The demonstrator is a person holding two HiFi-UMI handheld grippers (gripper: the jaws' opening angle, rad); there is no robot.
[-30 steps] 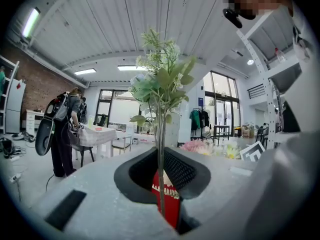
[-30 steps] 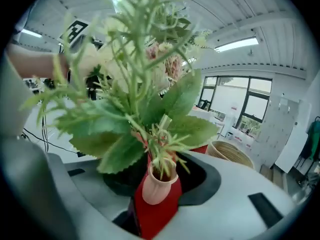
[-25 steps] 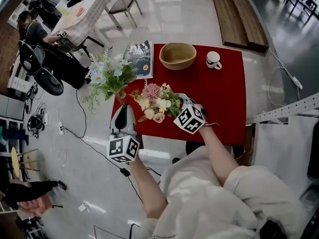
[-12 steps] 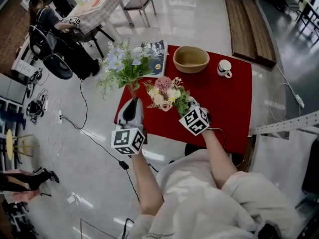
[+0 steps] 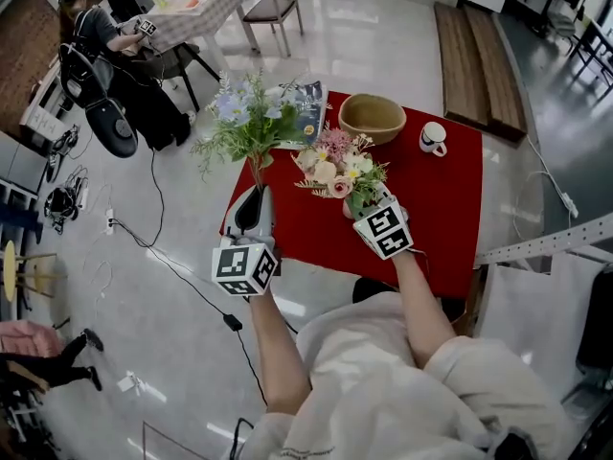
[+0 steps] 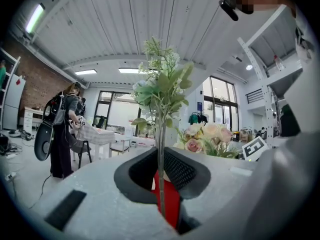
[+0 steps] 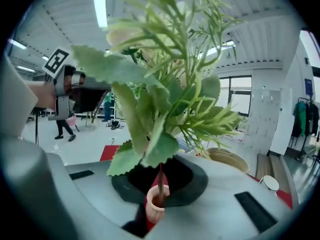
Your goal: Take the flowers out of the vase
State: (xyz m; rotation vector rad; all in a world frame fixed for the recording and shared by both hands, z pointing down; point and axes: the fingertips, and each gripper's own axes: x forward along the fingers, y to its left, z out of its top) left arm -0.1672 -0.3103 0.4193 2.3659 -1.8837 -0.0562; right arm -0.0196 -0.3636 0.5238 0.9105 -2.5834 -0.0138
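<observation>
**Item 1, right gripper (image 7: 159,184).** Its jaws have just been closing and are now standing nearly together, pinching the thin stem of the pink bouquet (image 5: 337,169) just above the vase (image 7: 156,205). The leaves are spreading right over the jaws.

**Item 2, vase.** It is showing small and pale pink through the gap under the right jaws, standing on the red table (image 5: 431,190). The stem's foot is reaching down into its mouth, so this bunch is gripped but not yet out.

**Item 3, left gripper (image 6: 161,184).** It is pointing level at the table's left edge, jaws closed on the stem of the blue bouquet (image 5: 247,113). That bunch is standing upright in the grip, apart from the vase.

**Item 4, bystanders.** A bowl (image 5: 372,118), a mug (image 5: 434,139) and a magazine (image 5: 308,99) are lying at the far side of the table, away from both grippers.

**Note.** With the grip now made, the task is likely coming to its lift. The stem is probably needing a straight upward pull so the light vase is not tipping.
</observation>
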